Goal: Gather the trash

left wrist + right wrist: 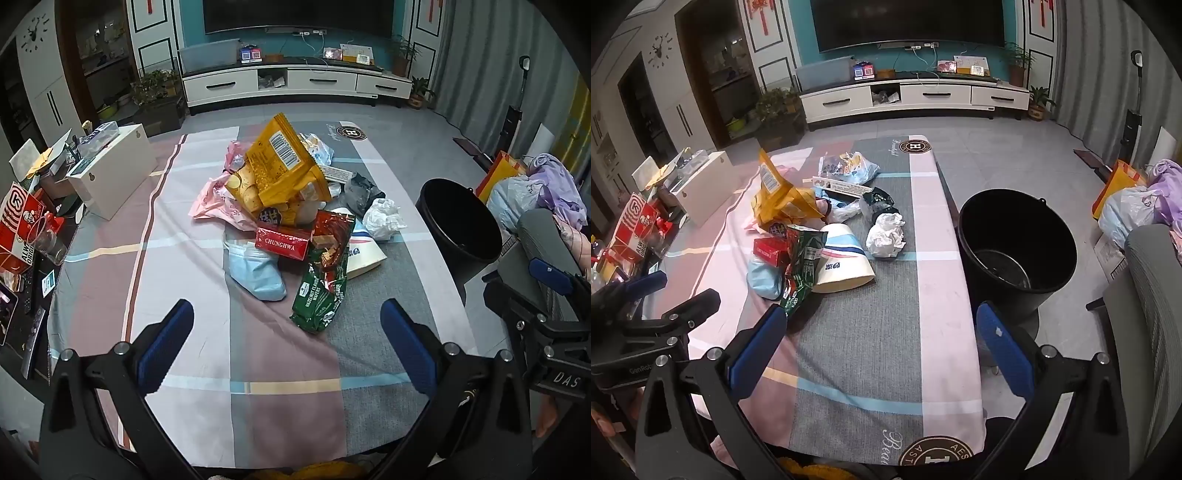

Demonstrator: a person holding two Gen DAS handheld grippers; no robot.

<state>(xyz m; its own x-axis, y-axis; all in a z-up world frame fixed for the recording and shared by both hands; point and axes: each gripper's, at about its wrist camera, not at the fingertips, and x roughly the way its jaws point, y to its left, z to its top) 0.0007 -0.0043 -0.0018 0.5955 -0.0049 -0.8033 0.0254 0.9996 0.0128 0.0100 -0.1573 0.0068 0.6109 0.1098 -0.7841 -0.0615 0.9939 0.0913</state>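
The collecting has, I judge, not yet begun; the trash lies in one heap on the middle of the worktop (177, 258), which is covered by a checked cloth, and the black bucket (1015, 251) stands on the floor just beside the worktop's right edge, seeming almost empty; both tongs hover over the near edge and hold nothing; the left tongs (286, 345) are spread wide, their blue pads apart, pointing at the heap; the right tongs (881, 341) are also released, pointing between the heap and the bucket; nearest to the left tongs lies the green wafer packet (321, 291), leaning on the red cigarette box (282, 243), with the blue face mask (256, 271) beside it; above them stands the yellow snack bag (284, 166); the crumpled white paper (886, 236) and the paper bowl (842, 266) on its side lie on the bucket's side of the heap; the next move, in my opinion, asks one pair of tongs to go forward and down onto a loose piece at the edge of the heap, to pinch it firmly, because the foil is thin and slippery, and to carry it over the bucket's rim.
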